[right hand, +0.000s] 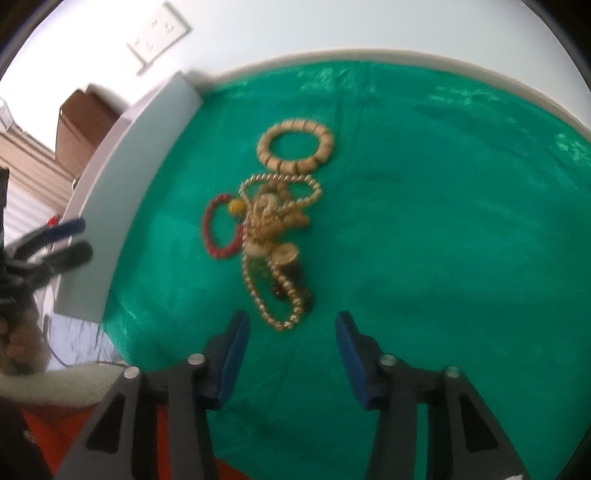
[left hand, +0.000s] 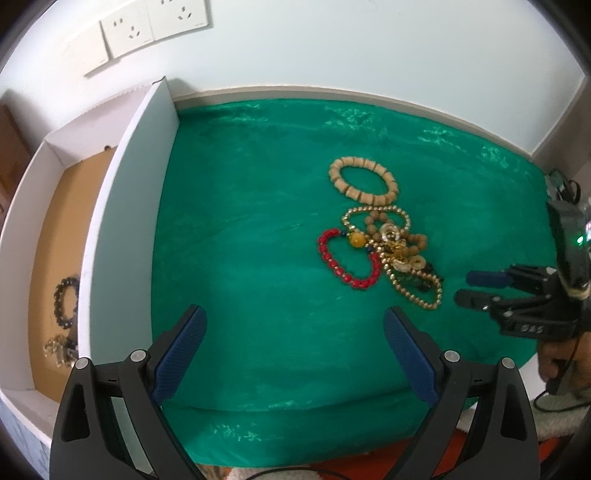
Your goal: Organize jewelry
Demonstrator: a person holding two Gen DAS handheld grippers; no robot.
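Observation:
A tangle of jewelry [left hand: 395,247] lies on a green cloth [left hand: 251,206]. It holds a red bead bracelet [left hand: 354,282], a gold bead chain [left hand: 406,295] and brown beads. A wooden bracelet [left hand: 362,161] lies just behind it. My left gripper [left hand: 293,317] hangs open over bare cloth, near the white box [left hand: 125,221]. My right gripper [left hand: 469,287] comes in from the right of the pile. In the right wrist view the right gripper [right hand: 292,319] is open, and the near loop of the gold chain [right hand: 255,291] lies just ahead of its tips. The red bracelet [right hand: 221,253] and wooden bracelet [right hand: 295,124] lie beyond.
The white box has a brown floor holding a dark bead bracelet [left hand: 64,302] and a small gold piece [left hand: 57,349]. Wall sockets [left hand: 129,33] sit behind it. A person's hand [left hand: 554,362] and cables are at the right edge. The left gripper [right hand: 79,239] shows beside the box wall.

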